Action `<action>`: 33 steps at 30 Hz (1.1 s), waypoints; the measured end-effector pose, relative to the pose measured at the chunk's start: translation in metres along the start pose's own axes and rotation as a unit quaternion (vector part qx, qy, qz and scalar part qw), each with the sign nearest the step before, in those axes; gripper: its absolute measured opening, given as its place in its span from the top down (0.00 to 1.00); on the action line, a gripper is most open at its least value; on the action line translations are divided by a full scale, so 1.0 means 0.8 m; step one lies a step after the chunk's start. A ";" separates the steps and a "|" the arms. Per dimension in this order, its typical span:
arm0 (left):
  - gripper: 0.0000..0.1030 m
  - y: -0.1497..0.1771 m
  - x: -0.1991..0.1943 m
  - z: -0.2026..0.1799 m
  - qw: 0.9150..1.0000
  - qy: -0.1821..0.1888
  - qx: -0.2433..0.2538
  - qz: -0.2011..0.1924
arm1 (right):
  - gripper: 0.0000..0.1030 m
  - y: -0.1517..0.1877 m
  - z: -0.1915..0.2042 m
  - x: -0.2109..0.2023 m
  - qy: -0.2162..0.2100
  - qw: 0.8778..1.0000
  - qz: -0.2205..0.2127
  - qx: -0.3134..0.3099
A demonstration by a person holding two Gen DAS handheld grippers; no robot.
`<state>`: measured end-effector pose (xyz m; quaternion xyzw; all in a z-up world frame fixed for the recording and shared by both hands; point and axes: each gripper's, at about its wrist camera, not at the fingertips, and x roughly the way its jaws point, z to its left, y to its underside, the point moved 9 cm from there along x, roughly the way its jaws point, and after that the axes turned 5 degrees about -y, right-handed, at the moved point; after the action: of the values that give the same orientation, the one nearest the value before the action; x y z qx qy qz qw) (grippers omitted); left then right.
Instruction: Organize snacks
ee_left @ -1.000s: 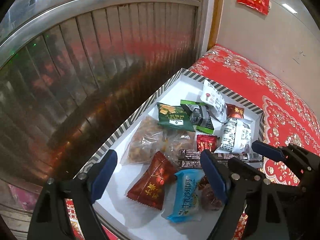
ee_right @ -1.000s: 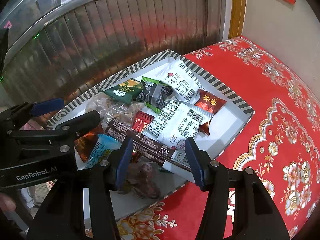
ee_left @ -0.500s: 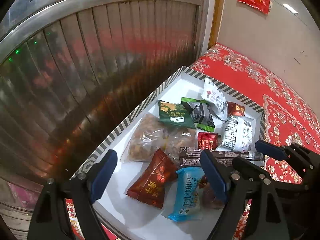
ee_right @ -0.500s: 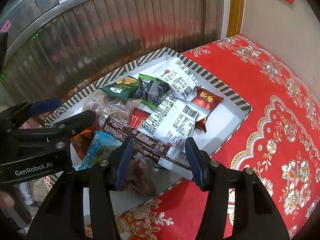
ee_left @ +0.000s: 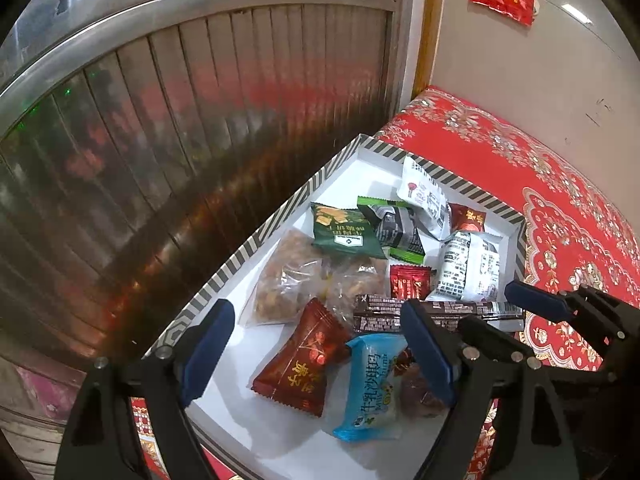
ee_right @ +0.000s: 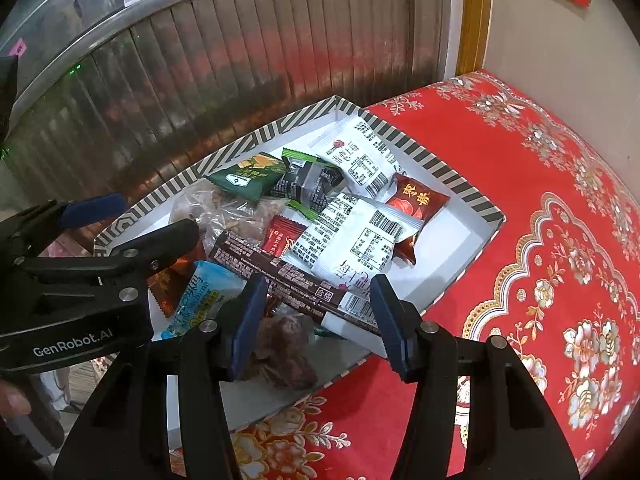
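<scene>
A white tray with a striped rim [ee_left: 256, 240] [ee_right: 440, 168] holds several snack packets. Among them are a dark red packet [ee_left: 304, 364], a light blue packet [ee_left: 370, 388] [ee_right: 196, 300], a long brown bar [ee_left: 436, 312] [ee_right: 288, 276], a green packet [ee_left: 344, 236] [ee_right: 248, 174], white packets [ee_left: 468, 268] [ee_right: 356, 240] and a clear bag of nuts [ee_left: 288, 280]. My left gripper [ee_left: 316, 354] is open and empty above the red and blue packets. My right gripper [ee_right: 318, 322] is open and empty above the end of the brown bar.
The tray sits on a red flowered cloth [ee_right: 540, 240] [ee_left: 560, 208]. A ribbed metal shutter [ee_left: 180, 140] [ee_right: 240, 60] stands right behind the tray. A beige wall [ee_left: 520, 72] is on the right. The left gripper's body [ee_right: 80, 280] crosses the right wrist view at left.
Both grippers have drawn back and up a little from the tray. The snacks have not moved. Both stay open.
</scene>
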<state>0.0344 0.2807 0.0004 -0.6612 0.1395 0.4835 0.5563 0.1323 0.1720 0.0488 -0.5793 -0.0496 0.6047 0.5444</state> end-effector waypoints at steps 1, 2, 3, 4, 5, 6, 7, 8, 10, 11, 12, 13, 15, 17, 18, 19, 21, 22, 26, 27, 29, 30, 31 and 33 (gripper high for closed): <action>0.16 0.000 0.000 0.000 1.000 0.000 0.000 0.000 | 0.48 0.000 0.001 0.000 0.000 1.000 0.000 0.000; 0.16 0.000 0.000 0.000 1.000 0.000 0.000 0.000 | 0.48 0.000 0.001 0.000 0.000 1.000 0.000 0.000; 0.16 0.000 0.000 0.000 1.000 0.000 -0.001 0.000 | 0.48 0.000 0.001 0.000 0.000 1.000 0.000 0.001; 0.16 0.000 0.000 0.000 1.000 0.000 0.000 0.000 | 0.48 0.000 0.001 0.000 0.000 1.000 0.000 0.001; 0.16 0.000 0.000 0.000 1.000 0.000 0.000 -0.001 | 0.48 0.000 0.001 0.000 0.000 1.000 0.000 0.001; 0.16 0.000 -0.001 0.001 1.000 0.000 0.000 -0.001 | 0.48 0.000 0.001 0.000 0.000 1.000 -0.001 0.001; 0.16 0.000 -0.001 0.001 1.000 -0.001 0.000 -0.001 | 0.48 0.000 0.003 -0.001 0.000 1.000 -0.001 0.000; 0.16 0.000 -0.001 0.001 1.000 0.000 0.000 -0.001 | 0.48 0.000 0.003 0.000 0.000 1.000 -0.001 0.001; 0.16 0.000 -0.001 0.001 1.000 -0.001 0.000 -0.001 | 0.48 0.000 0.003 0.000 0.000 1.000 -0.001 0.001; 0.16 0.000 -0.001 0.001 1.000 0.000 0.000 -0.001 | 0.48 0.000 0.004 0.000 0.000 1.000 -0.001 0.001; 0.16 0.000 -0.001 0.001 1.000 0.000 0.000 -0.001 | 0.48 0.000 0.004 -0.001 0.001 1.000 -0.001 0.001; 0.16 0.000 -0.001 0.001 1.000 -0.001 0.000 -0.001 | 0.48 0.000 0.003 0.000 0.000 1.000 -0.001 0.001; 0.16 0.000 -0.001 0.002 1.000 -0.002 0.000 -0.002 | 0.48 0.000 0.004 -0.001 0.000 1.000 -0.001 0.001; 0.16 0.001 -0.001 0.002 1.000 -0.001 0.000 -0.002 | 0.48 0.000 0.003 -0.001 0.000 1.000 -0.001 0.001; 0.16 0.001 -0.001 0.002 1.000 -0.001 0.001 -0.002 | 0.48 0.001 0.004 -0.001 -0.001 1.000 -0.001 0.001; 0.16 0.001 -0.001 0.002 1.000 -0.001 0.001 -0.002 | 0.48 0.001 0.006 -0.001 -0.001 1.000 -0.001 0.001; 0.16 0.002 -0.001 0.003 1.000 -0.001 0.001 -0.002 | 0.48 0.001 0.009 -0.001 -0.001 1.000 -0.001 0.000; 0.16 0.002 -0.001 0.002 1.000 -0.001 0.001 -0.002 | 0.48 0.001 0.007 -0.001 -0.001 1.000 -0.001 0.001; 0.16 0.003 -0.002 0.002 1.000 0.000 0.001 -0.002 | 0.48 0.001 0.008 -0.001 -0.001 1.000 -0.002 0.002; 0.16 0.003 -0.002 0.003 1.000 0.000 0.001 -0.002 | 0.48 0.001 0.009 -0.001 -0.001 1.000 -0.002 0.002; 0.16 0.003 -0.002 0.003 1.000 0.000 0.001 -0.002 | 0.48 0.001 0.007 -0.001 0.000 1.000 -0.001 0.000; 0.16 0.003 -0.002 0.004 1.000 0.000 0.001 -0.002 | 0.48 0.001 0.008 -0.001 -0.001 1.000 -0.001 0.001; 0.16 0.003 -0.002 0.003 1.000 -0.001 0.001 -0.003 | 0.48 0.001 0.008 -0.001 -0.001 1.000 -0.001 0.002; 0.16 0.003 -0.002 0.004 1.000 -0.001 0.002 -0.002 | 0.48 0.002 0.011 -0.002 -0.001 1.000 -0.001 0.001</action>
<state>0.0303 0.2821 0.0008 -0.6602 0.1384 0.4825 0.5587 0.1245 0.1753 0.0515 -0.5778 -0.0499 0.6047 0.5458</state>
